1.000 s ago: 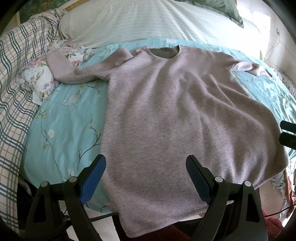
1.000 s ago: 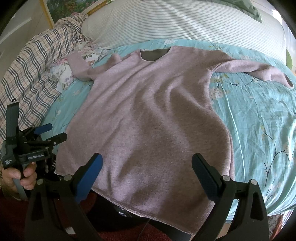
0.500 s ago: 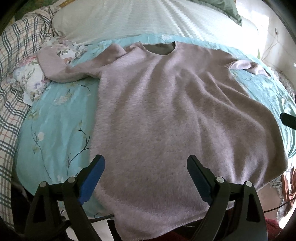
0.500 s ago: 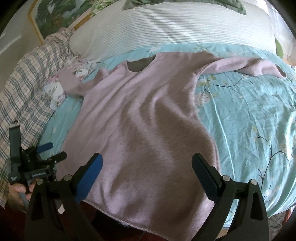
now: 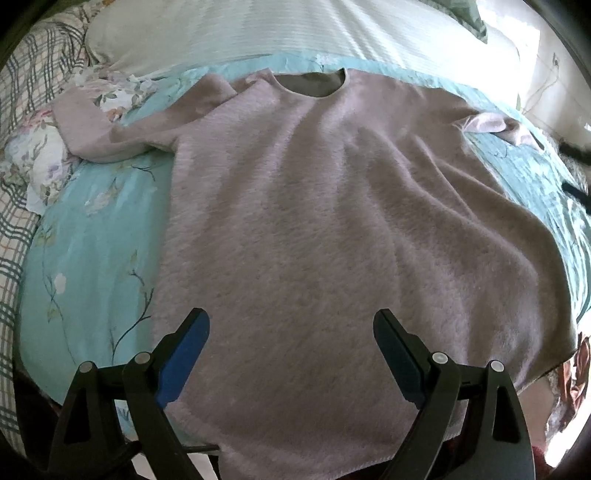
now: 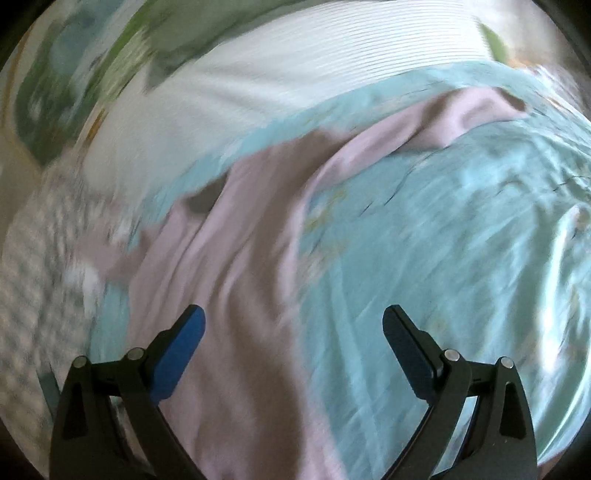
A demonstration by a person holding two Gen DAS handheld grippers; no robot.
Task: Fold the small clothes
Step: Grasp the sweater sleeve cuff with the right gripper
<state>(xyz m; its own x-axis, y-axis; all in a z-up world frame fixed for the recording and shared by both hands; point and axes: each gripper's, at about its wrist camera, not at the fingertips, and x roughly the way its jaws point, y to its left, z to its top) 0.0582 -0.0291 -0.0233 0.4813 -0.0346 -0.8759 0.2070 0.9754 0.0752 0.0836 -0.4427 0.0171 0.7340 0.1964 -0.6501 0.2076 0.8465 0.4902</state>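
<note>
Sweater (image 5: pixel 332 229), mauve, fuzzy — spread flat, neckline away, on turquoise floral bedsheet (image 5: pixel 92 258) below striped pillow (image 5: pixel 258 33); 2 grippers hover over it — left gripper (image 5: pixel 291 332) and right gripper (image 6: pixel 293 325) both spread wide, holding nothing; right view motion-blurred.

My right wrist view is smeared by motion: the pink sweater (image 6: pixel 236 302) and the bedsheet (image 6: pixel 443 258) show only as streaks, the sheet's print unreadable. At 10 o'clock, green shapes (image 6: pixel 74 81) I cannot identify. In my left wrist view, the sweater's hem runs off the frame at 6 o'clock behind the left tongs (image 5: pixel 291 332). Its far sleeve (image 5: pixel 498 127) at 2 o'clock is bunched, its end hidden. Dark bars (image 5: pixel 576 192) at 3 o'clock are cut off by the edge.
</note>
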